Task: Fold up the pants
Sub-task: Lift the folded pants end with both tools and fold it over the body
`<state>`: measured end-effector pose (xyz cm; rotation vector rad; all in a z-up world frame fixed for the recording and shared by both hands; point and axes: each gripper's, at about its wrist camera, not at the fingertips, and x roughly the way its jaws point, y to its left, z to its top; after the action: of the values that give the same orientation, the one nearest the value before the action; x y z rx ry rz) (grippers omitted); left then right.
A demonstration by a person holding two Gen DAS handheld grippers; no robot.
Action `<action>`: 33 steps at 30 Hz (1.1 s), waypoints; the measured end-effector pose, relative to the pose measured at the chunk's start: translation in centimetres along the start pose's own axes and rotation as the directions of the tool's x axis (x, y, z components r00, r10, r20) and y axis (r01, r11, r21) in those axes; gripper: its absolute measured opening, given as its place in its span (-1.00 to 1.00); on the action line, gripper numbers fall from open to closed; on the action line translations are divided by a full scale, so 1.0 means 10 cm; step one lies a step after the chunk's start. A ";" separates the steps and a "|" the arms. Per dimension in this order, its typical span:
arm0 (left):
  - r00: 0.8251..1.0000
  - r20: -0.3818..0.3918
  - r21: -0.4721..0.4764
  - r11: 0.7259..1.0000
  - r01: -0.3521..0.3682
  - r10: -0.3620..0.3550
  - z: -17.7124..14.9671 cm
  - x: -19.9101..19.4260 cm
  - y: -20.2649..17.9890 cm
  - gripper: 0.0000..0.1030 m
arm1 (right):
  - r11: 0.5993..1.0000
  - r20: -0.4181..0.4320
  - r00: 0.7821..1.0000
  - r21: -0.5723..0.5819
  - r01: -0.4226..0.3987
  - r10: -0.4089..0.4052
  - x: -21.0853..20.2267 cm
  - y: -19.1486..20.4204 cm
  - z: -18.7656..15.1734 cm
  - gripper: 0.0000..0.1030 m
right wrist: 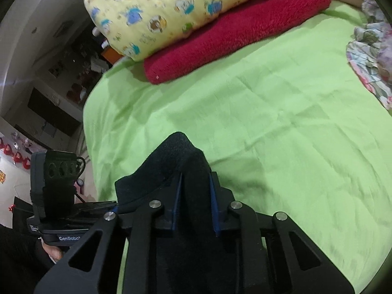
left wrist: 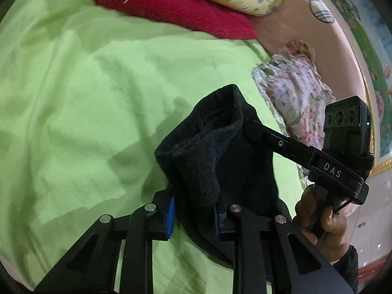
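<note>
Left claw [left wrist: 193,216] is clenched on a bunch of the black pants [left wrist: 208,152], the cloth pinched between its 2 blue pads and standing up in a loose fold just ahead of them, lifted off the green bedsheet [left wrist: 85,93]. Right of this claw, the right claw's finger reaches into the same cloth, and a hand [left wrist: 318,218] grips that tool's handle. Beyond and to the right lies a flowered cloth [left wrist: 291,90].

Right claw [right wrist: 194,204] is likewise clamped on the pants [right wrist: 176,156], the dark cloth filling the gap between its pads and rising to a peak ahead. Farther ahead on the bed, well apart from the claw, a red towel [right wrist: 232,36] lies under a yellow patterned pillow [right wrist: 171,7].
</note>
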<state>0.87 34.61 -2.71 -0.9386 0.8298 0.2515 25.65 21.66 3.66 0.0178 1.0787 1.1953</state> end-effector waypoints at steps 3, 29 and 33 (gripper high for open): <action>1.000 0.018 0.034 0.999 0.009 -0.010 -0.01 -0.09 -0.15 -0.56 | 1.000 0.044 0.999 0.016 -0.018 0.017 -0.17 0.01 -0.05 -0.58; 0.983 -0.056 0.386 0.904 0.185 -0.177 -0.85 -0.33 -1.89 -0.56 | 0.977 0.410 0.912 0.197 -0.083 -0.005 -1.97 -0.28 -1.25 -0.63; 0.978 -0.084 0.427 0.879 0.210 -0.193 -1.08 -0.31 -2.12 -0.56 | 0.969 0.466 0.885 0.224 -0.100 -0.017 -2.20 -0.35 -1.51 -0.63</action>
<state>4.35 14.03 9.04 -0.6010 0.7737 -0.1342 18.87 -4.02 8.30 0.4994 0.7903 1.0186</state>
